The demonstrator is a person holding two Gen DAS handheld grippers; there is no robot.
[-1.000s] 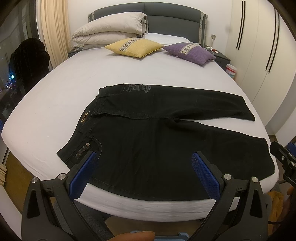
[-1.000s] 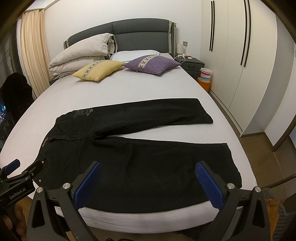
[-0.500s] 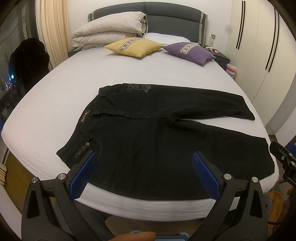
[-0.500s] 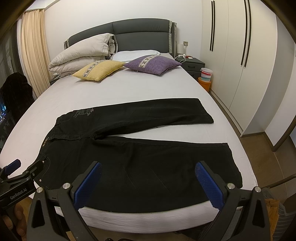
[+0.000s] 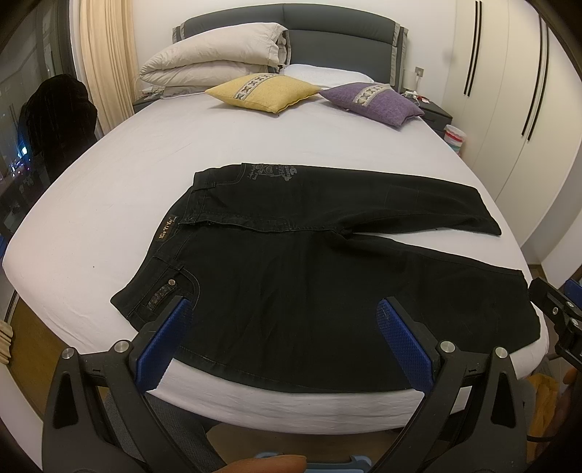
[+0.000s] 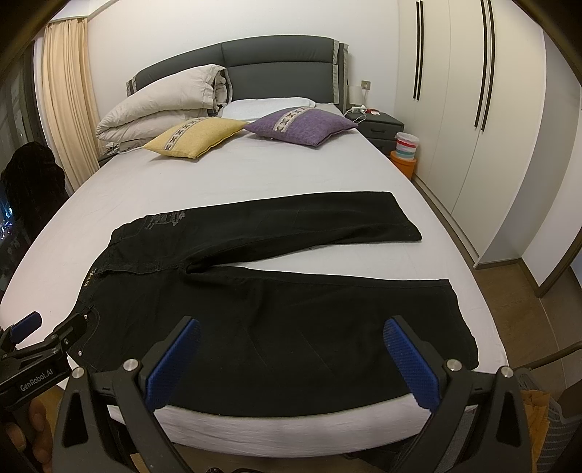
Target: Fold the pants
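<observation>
— So, where are the pants point(image 5: 320, 262)?

— They lie flat on the white bed point(image 5: 152, 171), near its front edge. They are black. The waist is on the left side and the two legs go off to the right. The legs spread apart like a V, with a bit of white sheet between them. The near leg reaches almost to the right edge of the bed.

— What about the left gripper point(image 5: 283, 327)?

— Its two blue fingers point(image 5: 162, 340) are spread wide. Nothing is between them. It hangs at the front edge of the bed, over the waist end of the pants. I cannot tell if it touches the cloth.

— And the right gripper point(image 6: 291, 349)?

— Same thing. Its blue fingers point(image 6: 411, 367) are wide apart and hold nothing. It hangs by the front edge too, over the near leg. In its view you can see the left gripper point(image 6: 40, 353) off to the left, with a bit of a hand point(image 6: 27, 429) under it.

— What else is on the bed?

— A yellow pillow point(image 5: 263, 91) and a purple pillow point(image 5: 374, 102) sit side by side at the far end. A folded cream blanket point(image 5: 214, 62) is stacked behind the yellow one, up against the grey headboard point(image 5: 327, 22). White closet doors point(image 6: 473, 109) are on the right wall.
</observation>
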